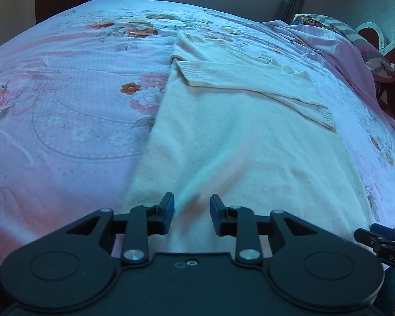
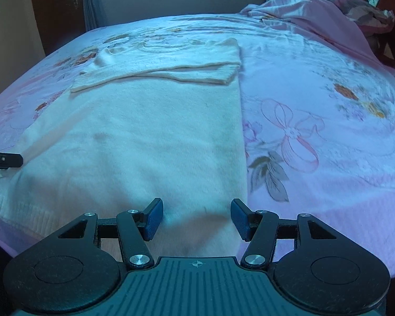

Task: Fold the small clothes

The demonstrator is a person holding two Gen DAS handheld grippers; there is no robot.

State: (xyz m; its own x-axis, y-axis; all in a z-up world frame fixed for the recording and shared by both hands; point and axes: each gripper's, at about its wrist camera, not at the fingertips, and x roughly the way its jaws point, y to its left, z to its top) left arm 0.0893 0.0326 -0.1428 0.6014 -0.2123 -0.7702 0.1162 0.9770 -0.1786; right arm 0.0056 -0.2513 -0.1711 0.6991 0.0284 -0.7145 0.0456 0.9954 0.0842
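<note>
A cream knitted sweater [image 1: 223, 137] [image 2: 150, 137] lies flat on the bed, both sleeves folded across its chest, ribbed cuffs showing. My left gripper [image 1: 192, 214] hovers over the sweater's near hem towards its left side, jaws apart with nothing between the blue pads. My right gripper [image 2: 196, 218] hangs over the near hem by the sweater's right edge, open wider, also with nothing between its pads. The right gripper's tip [image 1: 381, 234] shows at the lower right of the left wrist view. A fingertip of the left gripper [image 2: 5, 158] pokes in at the left edge of the right wrist view.
A pink floral bedsheet [image 1: 65, 105] [image 2: 316, 121] covers the bed on all sides of the sweater. A crumpled pink quilt and patterned bedding [image 1: 350, 42] [image 2: 329, 13] are piled at the far right by the headboard. A wall and curtains stand beyond the bed.
</note>
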